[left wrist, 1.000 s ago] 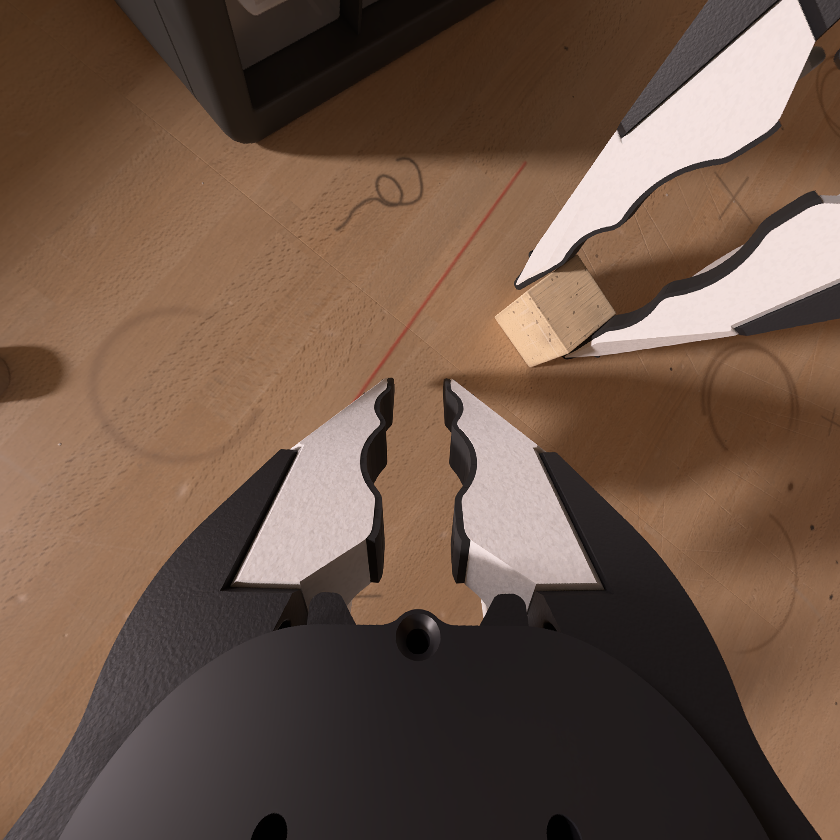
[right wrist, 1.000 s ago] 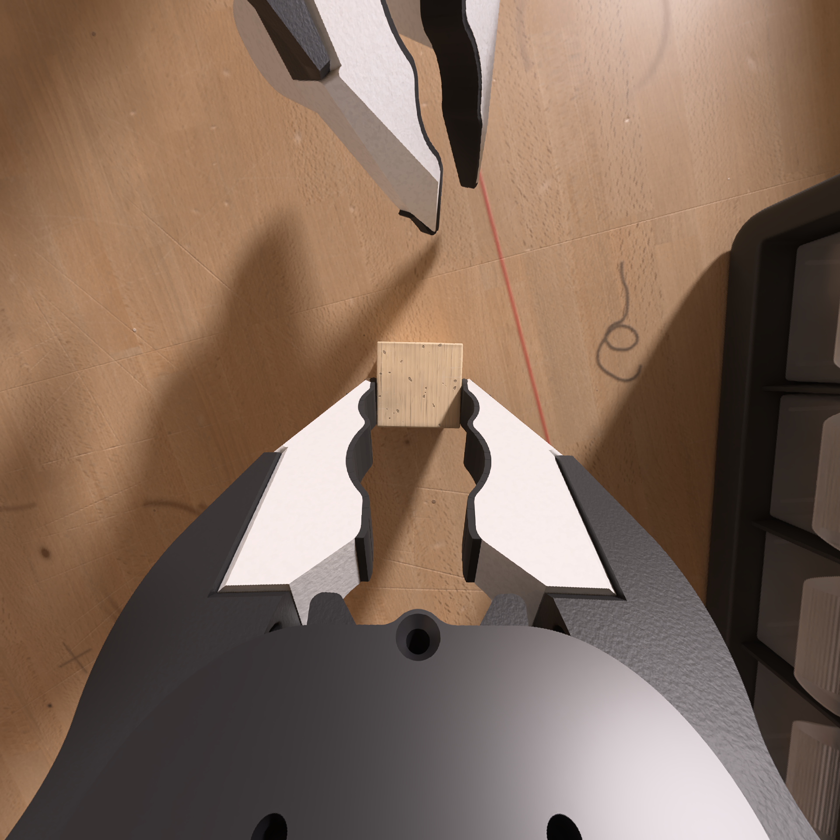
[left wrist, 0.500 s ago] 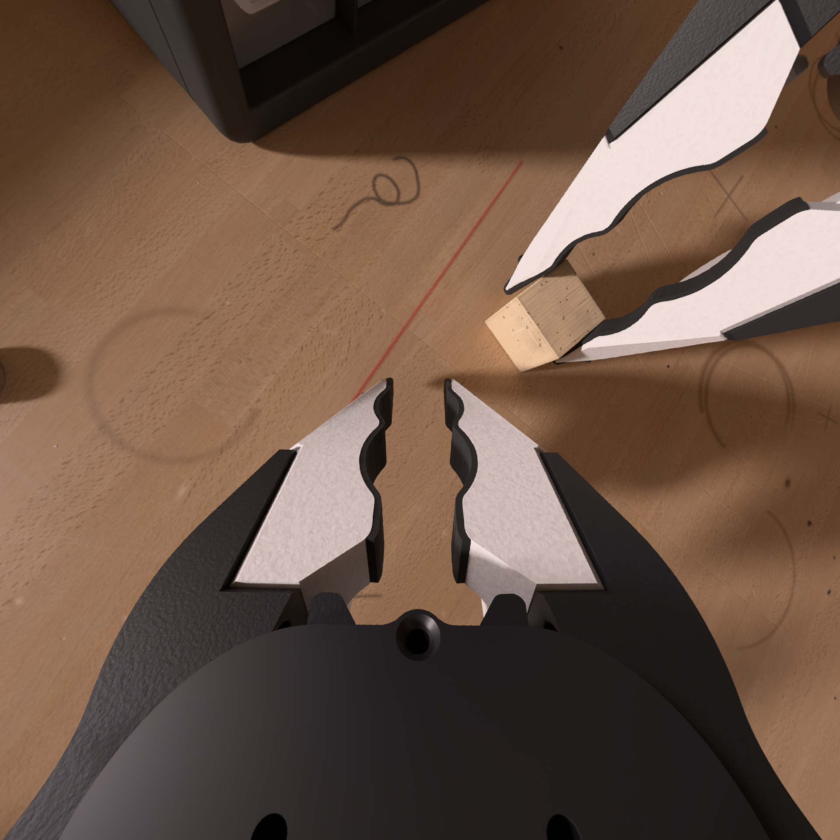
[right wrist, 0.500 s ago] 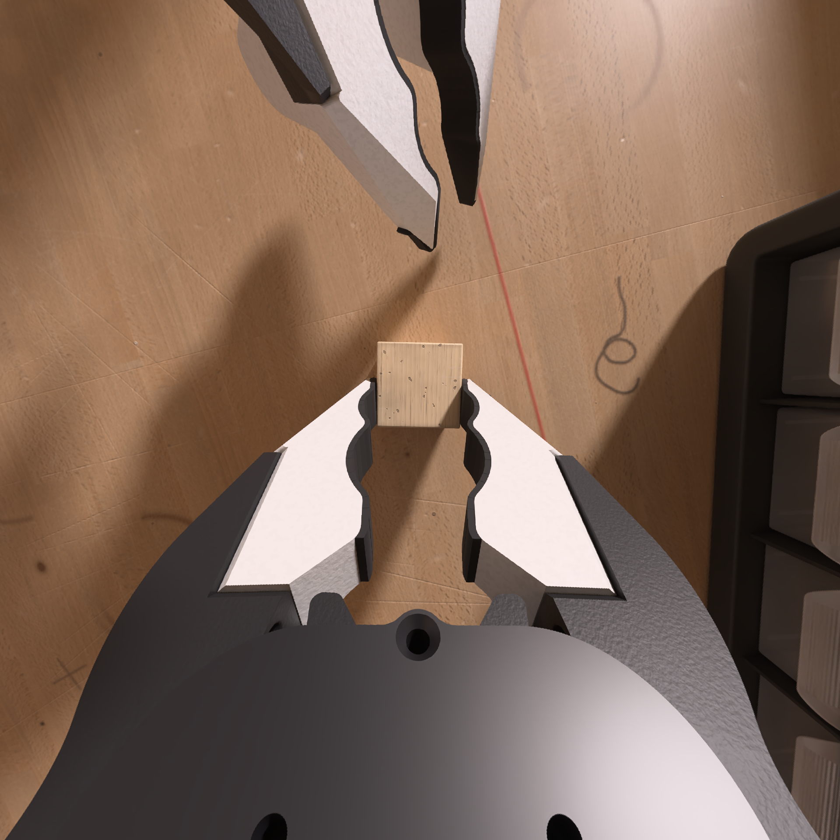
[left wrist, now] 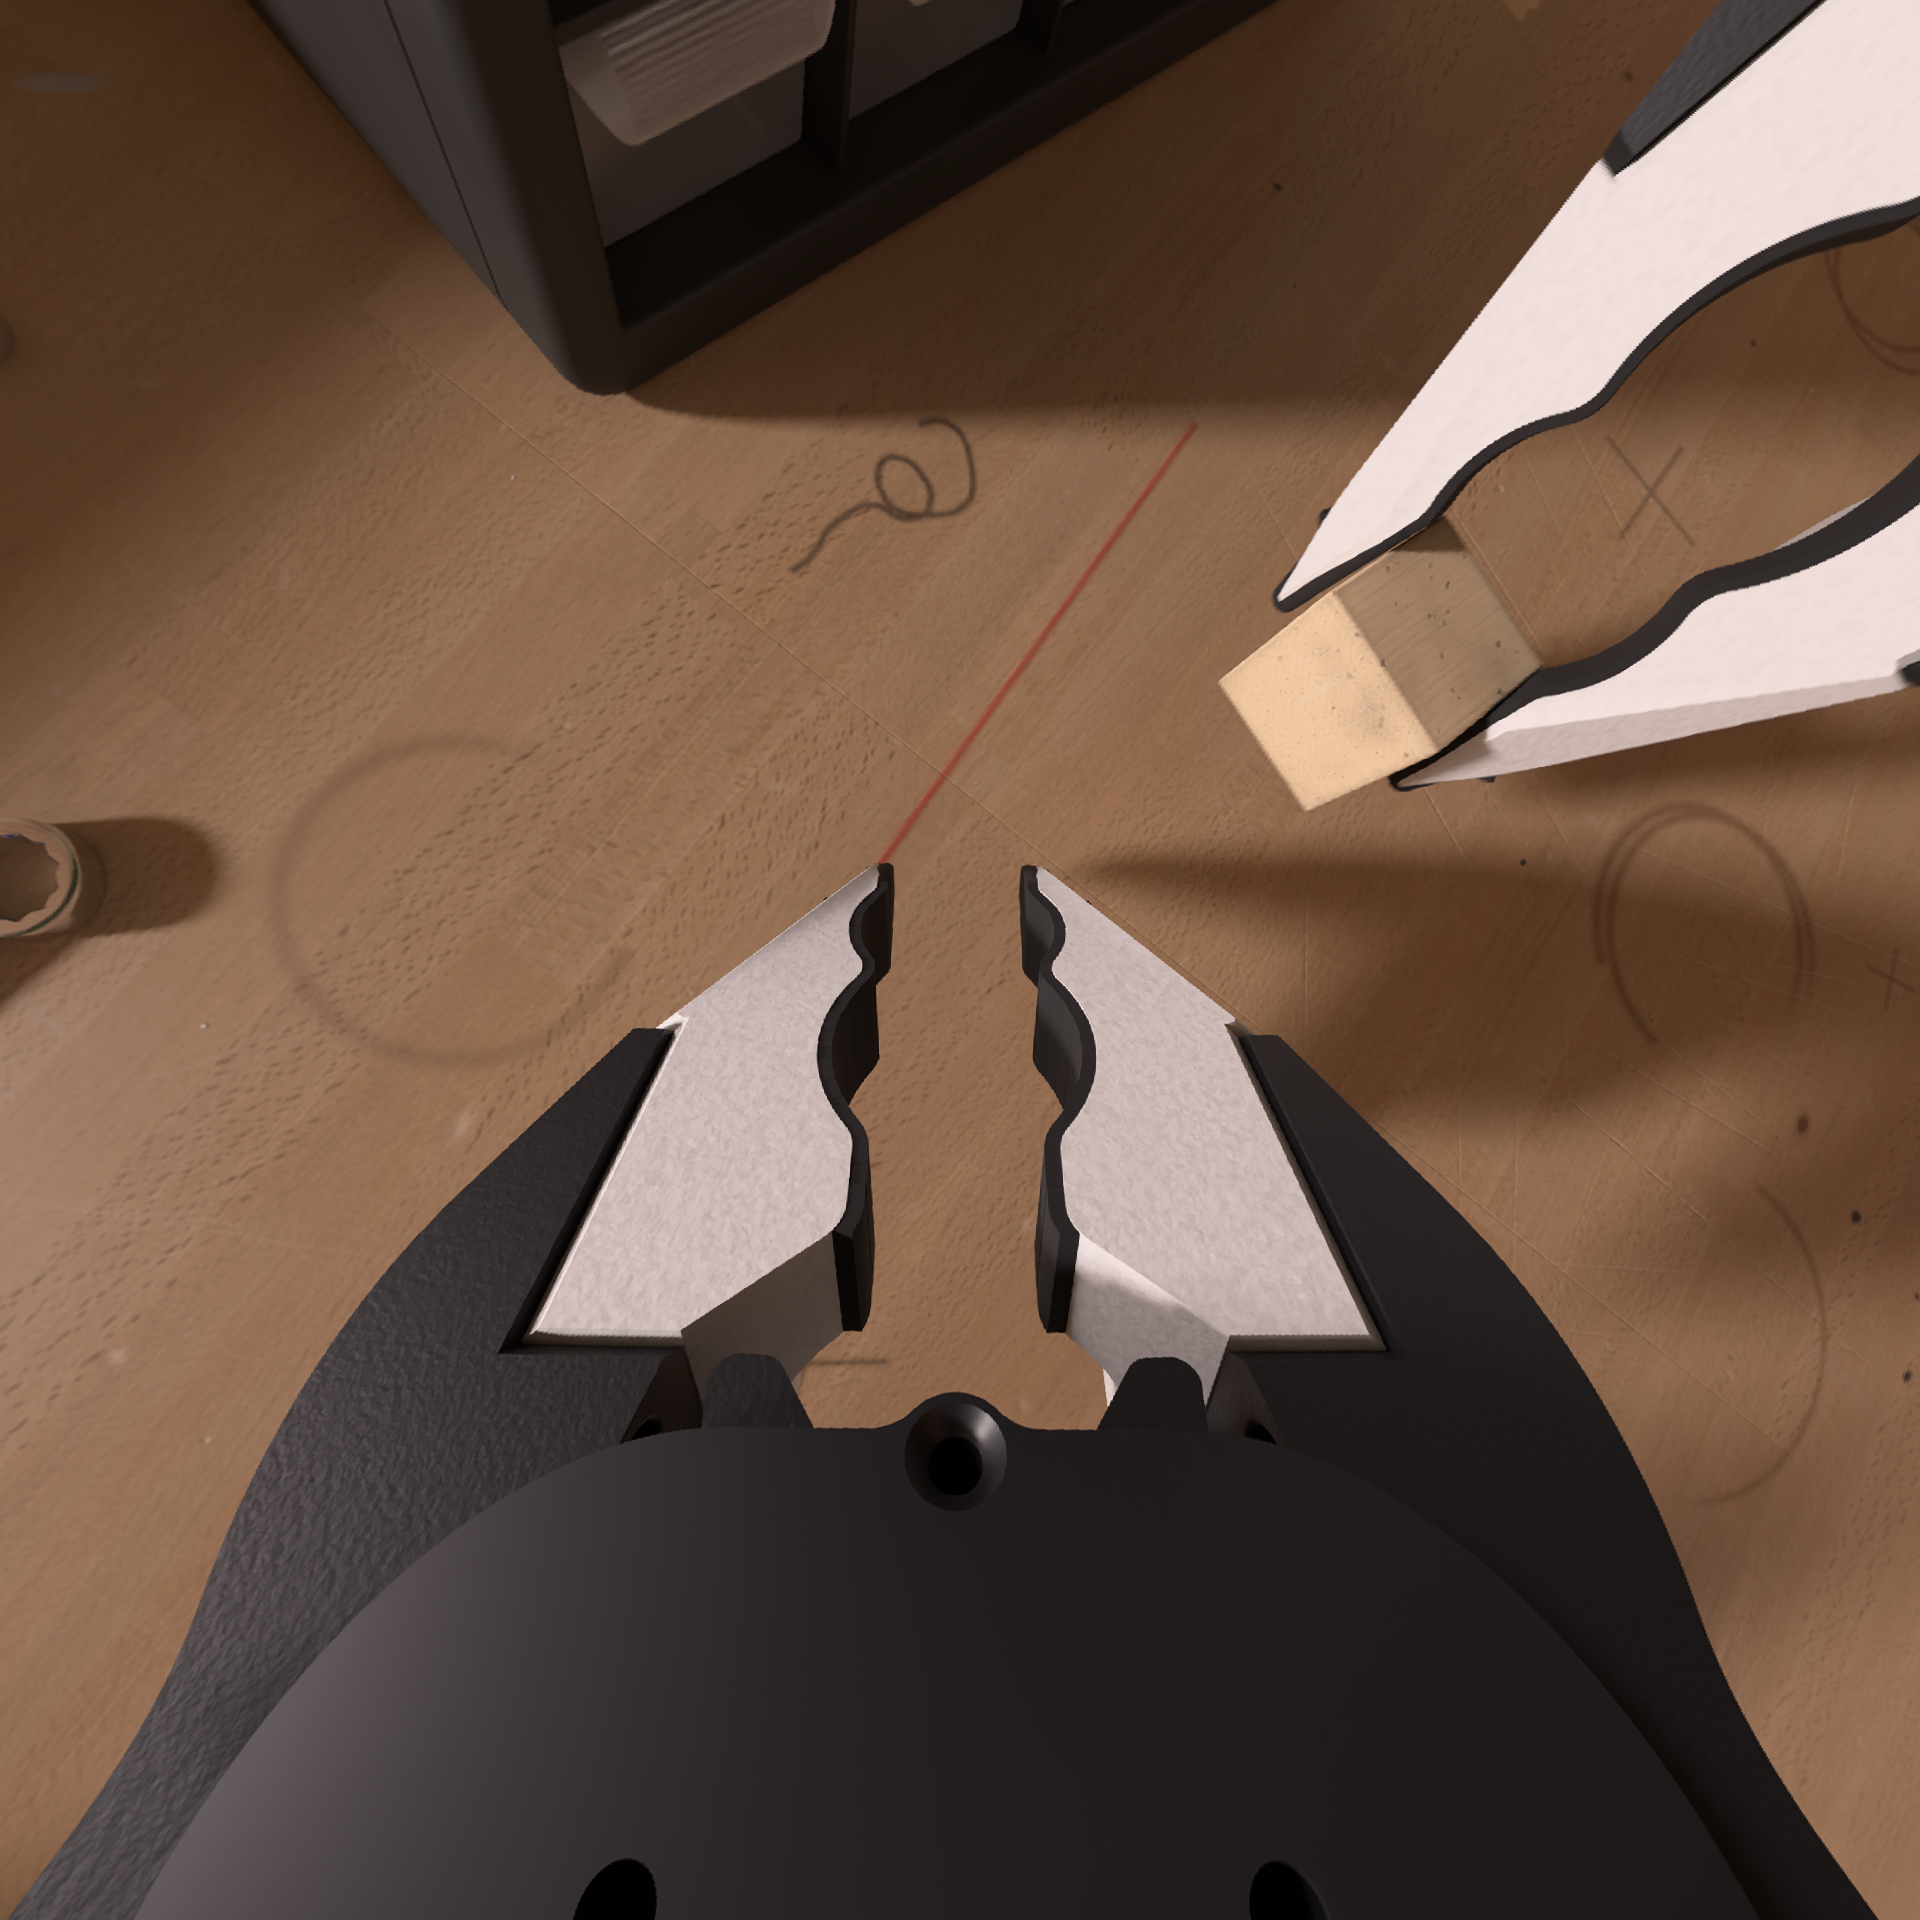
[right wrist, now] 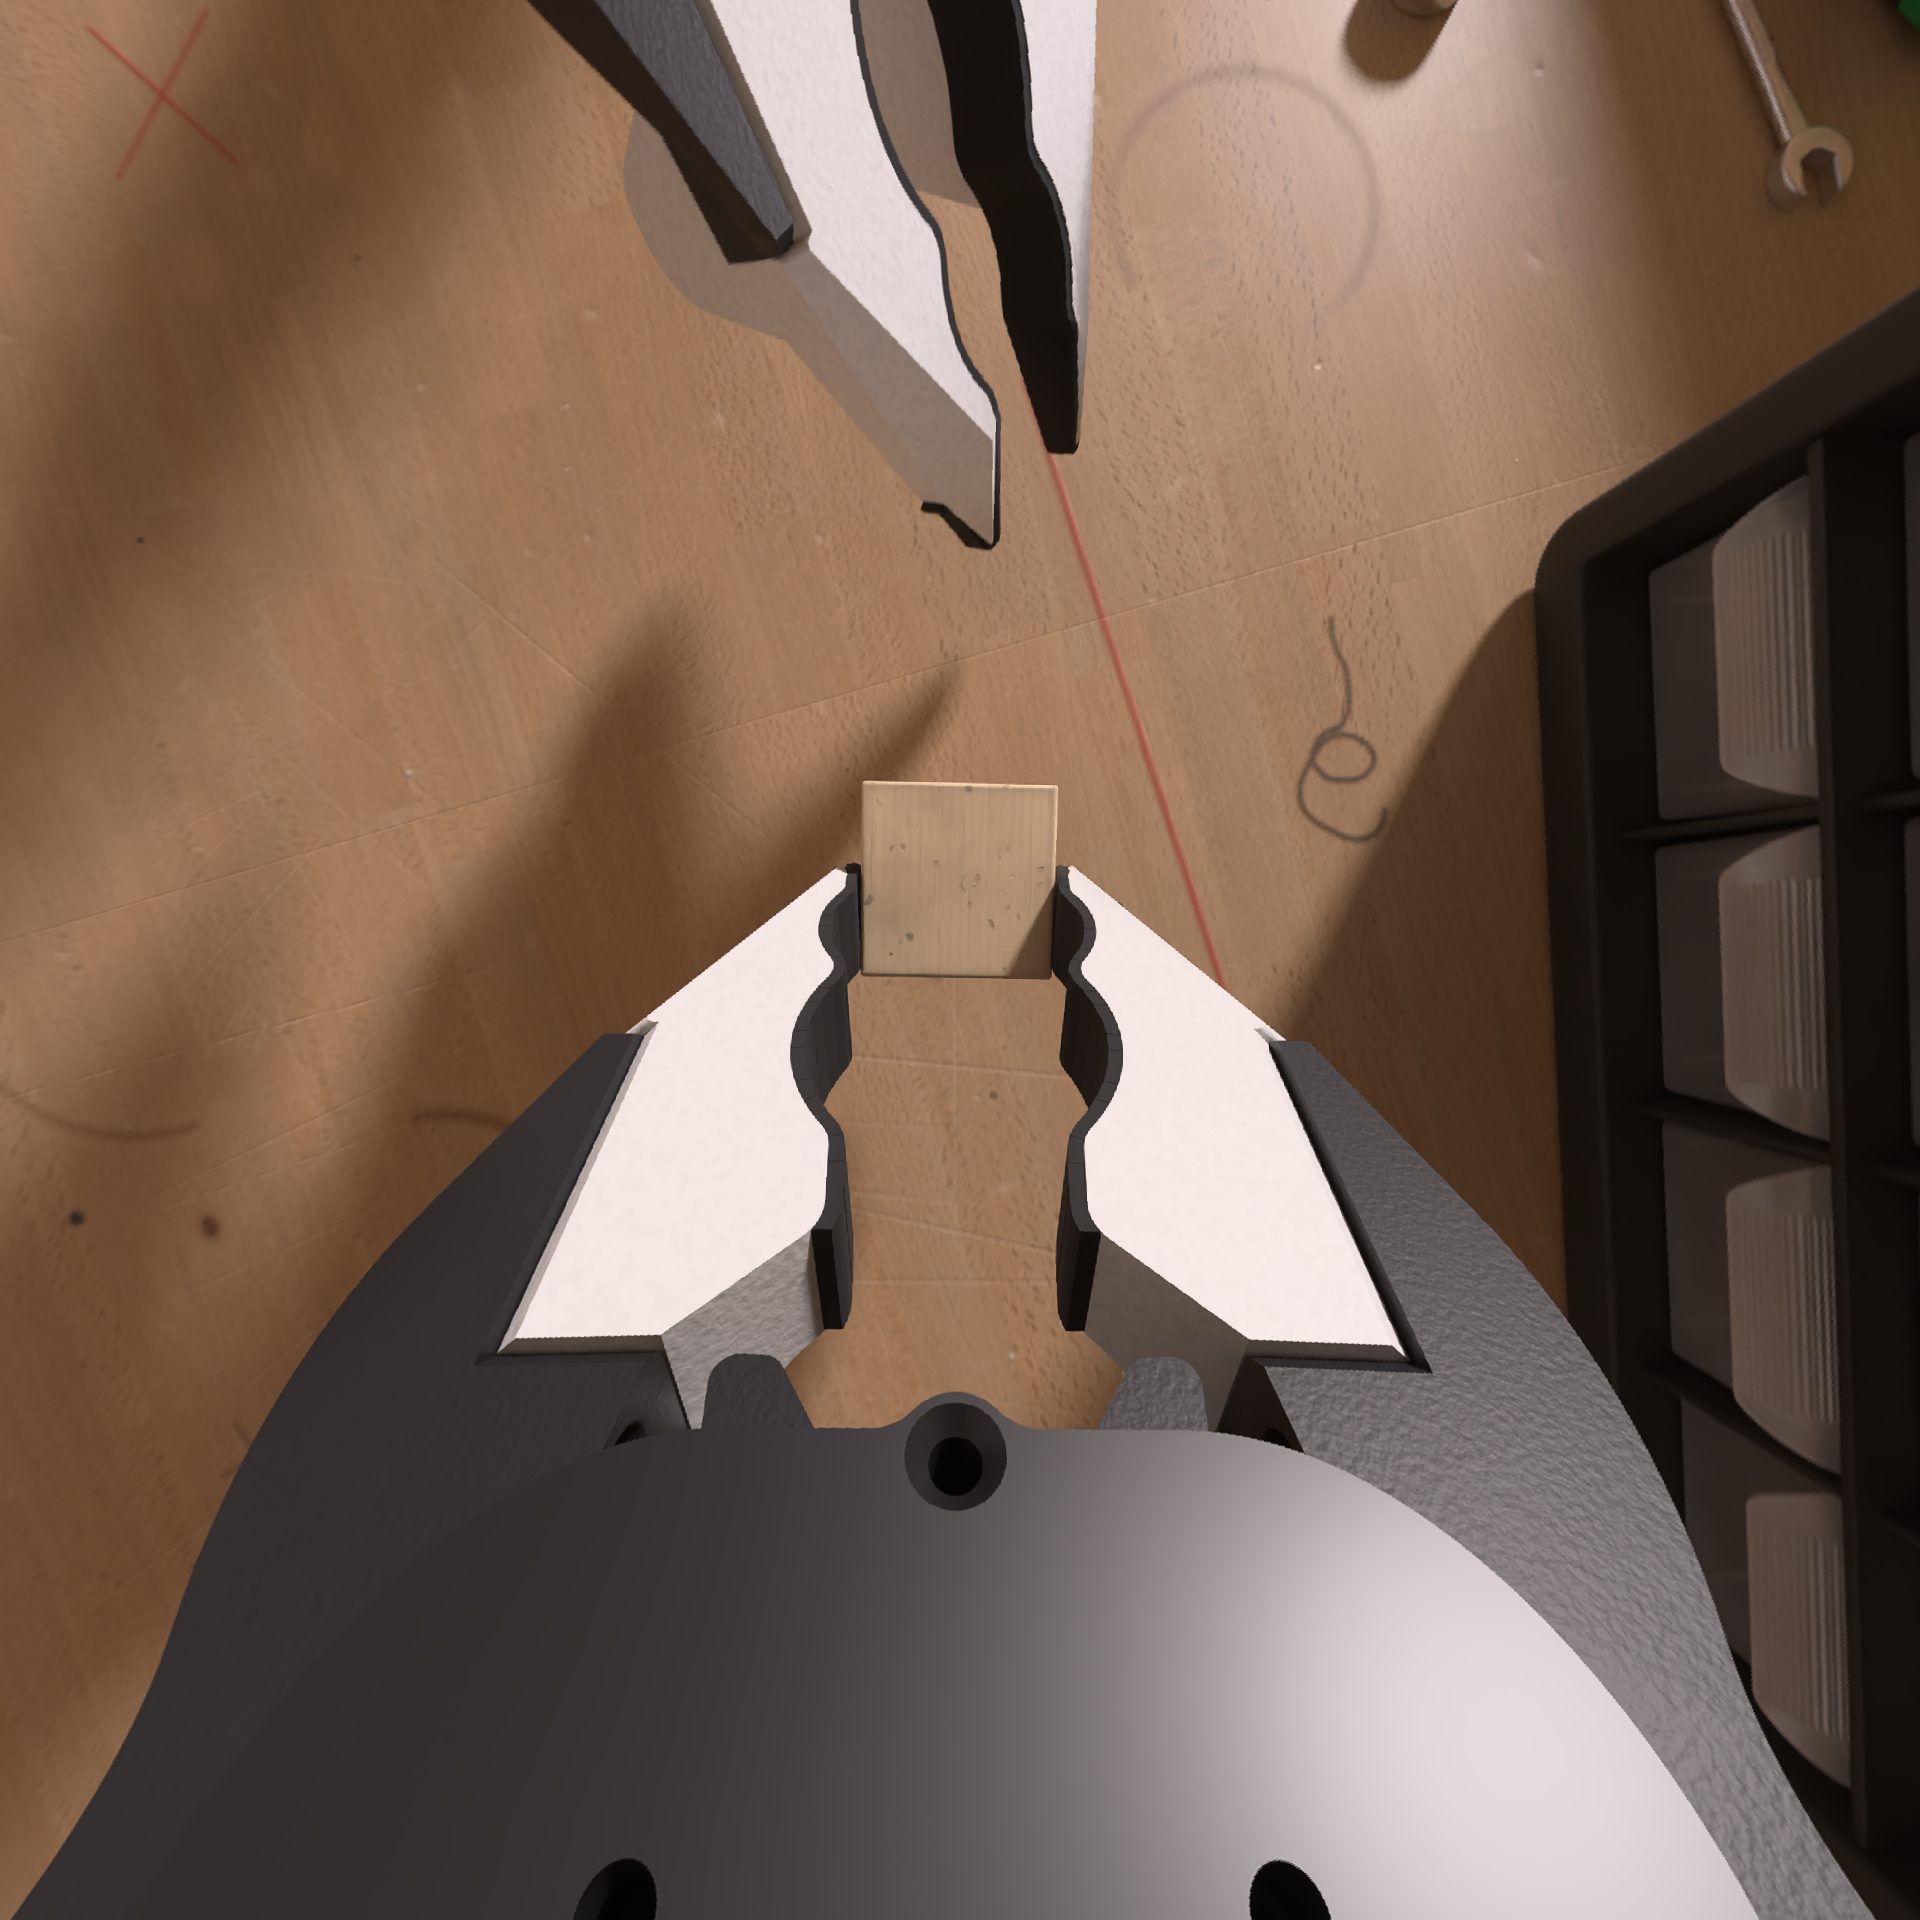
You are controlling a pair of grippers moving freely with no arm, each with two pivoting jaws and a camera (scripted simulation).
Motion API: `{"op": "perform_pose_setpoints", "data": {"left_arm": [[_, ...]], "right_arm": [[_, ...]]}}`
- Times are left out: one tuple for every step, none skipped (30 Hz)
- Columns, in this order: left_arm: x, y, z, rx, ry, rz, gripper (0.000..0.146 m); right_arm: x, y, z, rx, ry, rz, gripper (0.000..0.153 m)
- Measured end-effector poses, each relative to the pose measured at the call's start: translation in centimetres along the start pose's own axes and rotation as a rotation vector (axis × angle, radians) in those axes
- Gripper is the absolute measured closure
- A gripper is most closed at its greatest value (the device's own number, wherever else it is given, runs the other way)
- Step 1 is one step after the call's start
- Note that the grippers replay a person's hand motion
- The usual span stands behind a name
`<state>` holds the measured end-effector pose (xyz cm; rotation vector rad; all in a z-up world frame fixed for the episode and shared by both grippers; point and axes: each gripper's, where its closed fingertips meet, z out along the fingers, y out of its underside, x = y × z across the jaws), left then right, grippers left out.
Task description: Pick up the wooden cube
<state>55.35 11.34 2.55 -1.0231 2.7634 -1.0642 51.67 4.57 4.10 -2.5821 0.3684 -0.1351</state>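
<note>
The wooden cube (right wrist: 958, 883) is a pale block clamped between the fingertips of my right gripper (right wrist: 958, 885), which is shut on it. The cube hangs above the wooden table (right wrist: 416, 623), with its shadow apart from it. In the left wrist view the cube (left wrist: 1371, 675) and the right gripper (left wrist: 1345, 688) are at the upper right. My left gripper (left wrist: 956, 878) is empty, its jaws a narrow gap apart, hovering over the table. It also shows in the right wrist view (right wrist: 1018, 488), beyond the cube.
A black drawer cabinet (left wrist: 582, 208) stands at the far left of the left wrist view, and on the right in the right wrist view (right wrist: 1714, 935). A metal socket (left wrist: 31, 878) stands at the left. A wrench (right wrist: 1787, 125) lies at the far right. A red line (left wrist: 1039, 644) crosses the table.
My right gripper has risen with the cube, which is now off the table. The left gripper has pulled back a little and kept the same narrow gap.
</note>
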Motion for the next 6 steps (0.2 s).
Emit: {"op": "perform_pose_setpoints", "data": {"left_arm": [[0.1, -0.1, -0.1, 0.002, 0.001, 0.002, 0.122], [0.1, -0.2, -0.2, 0.004, 0.0, 0.004, 0.122], [0.1, -0.2, -0.3, 0.004, -0.001, 0.006, 0.122], [0.2, -0.2, -0.3, 0.002, -0.001, 0.008, 0.122], [0.2, -0.1, -0.2, -0.003, -0.002, 0.008, 0.121], [0.2, -0.1, -0.2, -0.008, -0.003, 0.008, 0.121]], "right_arm": [[-0.1, 0.1, -0.4, 0.002, -0.004, 0.003, 0.116], [-0.2, 0.3, -0.7, -0.001, -0.012, 0.006, 0.116], [-0.4, 0.5, -1.0, -0.01, -0.018, 0.005, 0.116], [-0.6, 0.8, -1.1, -0.024, -0.023, 0.0, 0.116], [-1.0, 1.1, -1.1, -0.038, -0.036, -0.006, 0.116], [-1.4, 1.4, -1.1, -0.054, -0.053, -0.012, 0.116]]}}
